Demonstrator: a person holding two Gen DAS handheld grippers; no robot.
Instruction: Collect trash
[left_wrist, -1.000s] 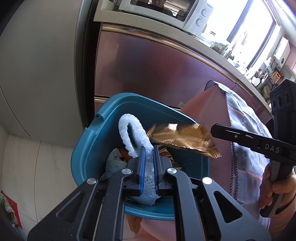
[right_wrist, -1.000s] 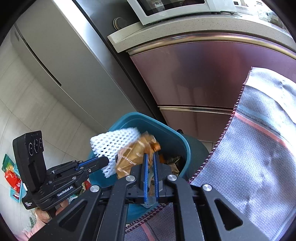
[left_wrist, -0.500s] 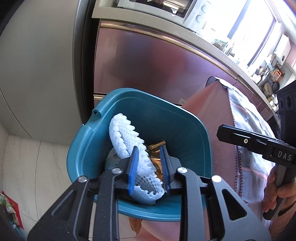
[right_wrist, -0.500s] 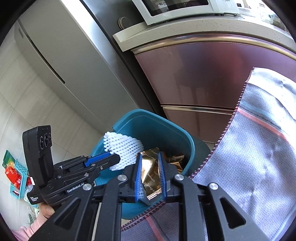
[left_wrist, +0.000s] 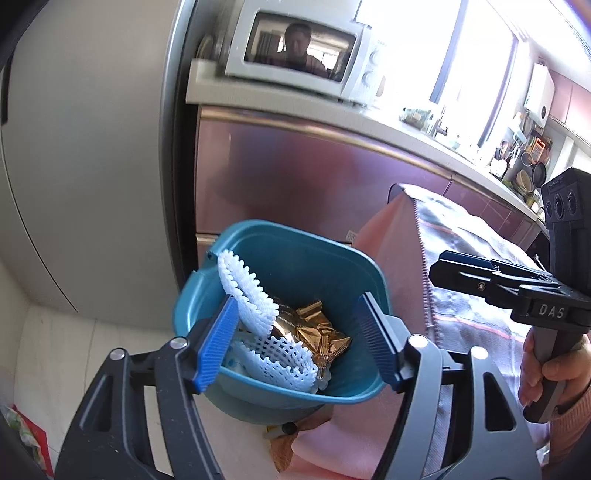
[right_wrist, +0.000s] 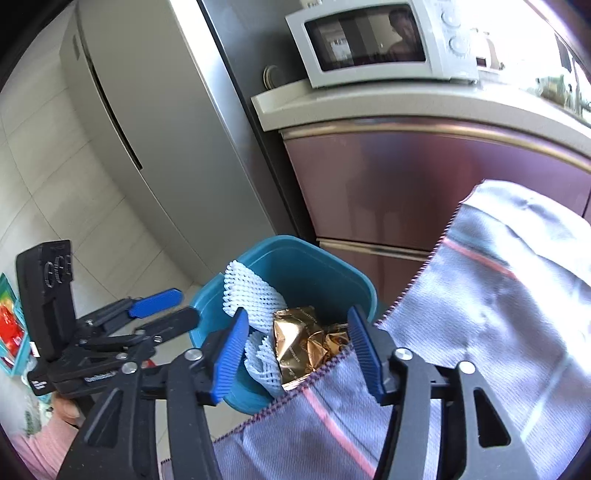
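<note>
Left gripper: the left gripper hangs over the teal bin with its blue pads spread wide and nothing between them.
Right gripper: the right gripper is likewise spread and empty, poised above the same bin from the cloth side.
Where the trash is: the white foam net sleeve and the gold foil wrapper both lie inside the bin; the net leans up against the near-left wall, its top edge poking above the rim.
Net, handling: likely very light, springy and soft; it would squash under a pinch and spring back, so take it across a doubled fold, not at one strand.
Wrapper, handling: thin, crinkly, probably slick foil; a crumpled ridge gives better purchase than a flat face.
More trash: a brown scrap lies on the floor below the bin, just beside the pink cloth edge.
Edges: the bin rim sits near both pairs of pads; the grey striped tablecloth overhangs beside the bin on the right, and its hem could snag a finger.
Open room: pale floor tiles to the left of the bin, bounded by the fridge and the maroon cabinet behind.
</note>
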